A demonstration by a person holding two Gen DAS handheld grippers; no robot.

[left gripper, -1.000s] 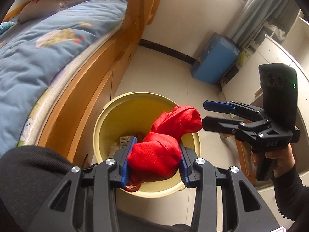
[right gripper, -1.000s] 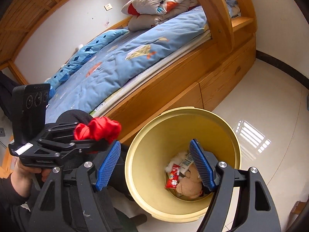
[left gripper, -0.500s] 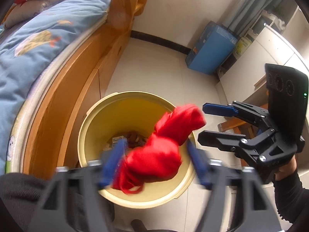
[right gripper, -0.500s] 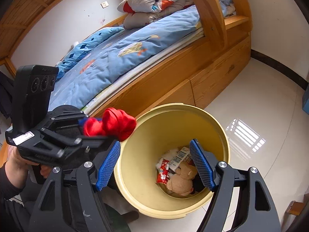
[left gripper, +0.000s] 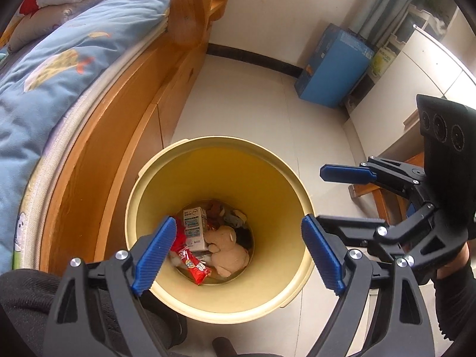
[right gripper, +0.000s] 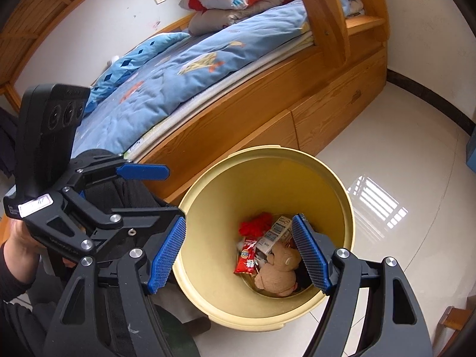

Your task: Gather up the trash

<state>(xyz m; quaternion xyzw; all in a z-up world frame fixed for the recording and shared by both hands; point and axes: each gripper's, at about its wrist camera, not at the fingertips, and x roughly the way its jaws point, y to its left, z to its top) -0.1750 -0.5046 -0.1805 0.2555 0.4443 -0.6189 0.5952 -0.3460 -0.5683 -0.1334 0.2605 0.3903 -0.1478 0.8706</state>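
Note:
A yellow trash bin (left gripper: 285, 178) stands on the floor beside the bed; it also shows in the right wrist view (right gripper: 339, 178). At its bottom lie a red cloth (right gripper: 256, 222), a white carton (left gripper: 194, 228), a red wrapper (left gripper: 193, 266) and a tan plush toy (left gripper: 229, 250). My left gripper (left gripper: 238, 253) is open and empty above the bin's near rim. My right gripper (right gripper: 239, 253) is open and empty above the bin; it also shows in the left wrist view (left gripper: 327, 199), to the right of the bin.
A wooden bed (left gripper: 98, 136) with a blue quilt (right gripper: 178, 74) runs along the bin's left side. A blue box (left gripper: 333, 68) leans on the far wall by white cabinets (left gripper: 416, 68). A wooden stool (left gripper: 383, 205) stands to the right. Tiled floor (right gripper: 416, 163) surrounds the bin.
My left gripper opened and let go of the red cloth, which dropped to the bottom of the bin. Both grippers shifted closer over the bin.

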